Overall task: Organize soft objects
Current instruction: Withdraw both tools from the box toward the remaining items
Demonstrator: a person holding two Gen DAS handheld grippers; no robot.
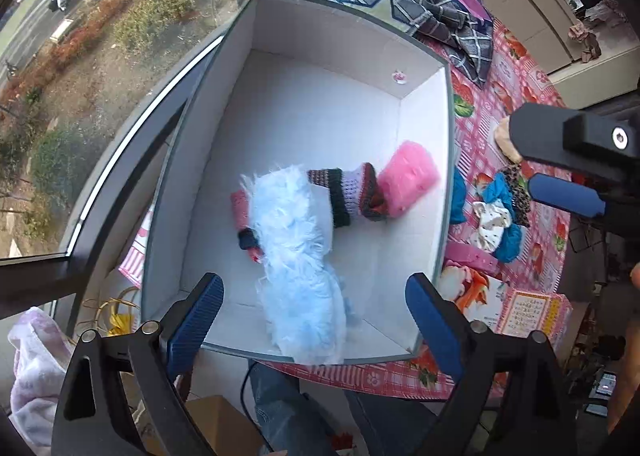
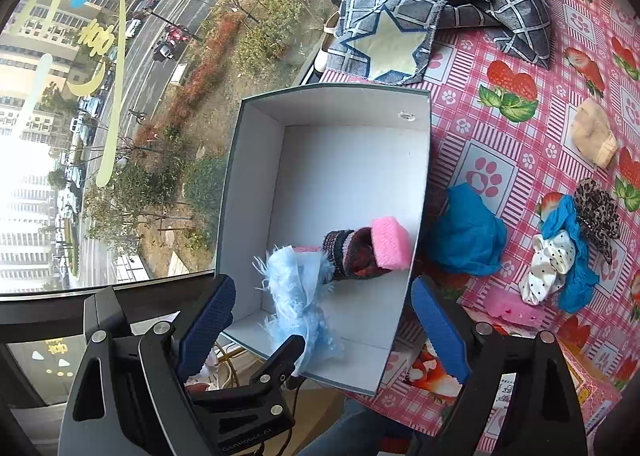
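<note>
Left gripper point(image 1: 314, 330): jaws wide, nothing pressed between the pads; it hangs over the near end of the white box point(image 1: 320, 56).
Right gripper point(image 2: 322, 330): jaws wide and empty, over the box's near right corner.
Fluffy blue cloth point(image 1: 298, 256): lies in the box, long axis near to far, draped over the near rim.
Pink sponge point(image 1: 408, 178): inside, against the right wall, beside a striped knit piece point(image 1: 356, 196).
Blue cloth point(image 2: 466, 230): on the tablecloth point(image 2: 500, 128), just right of the box and far of the right gripper's jaws; judged the nearer hand's next pick.
</note>
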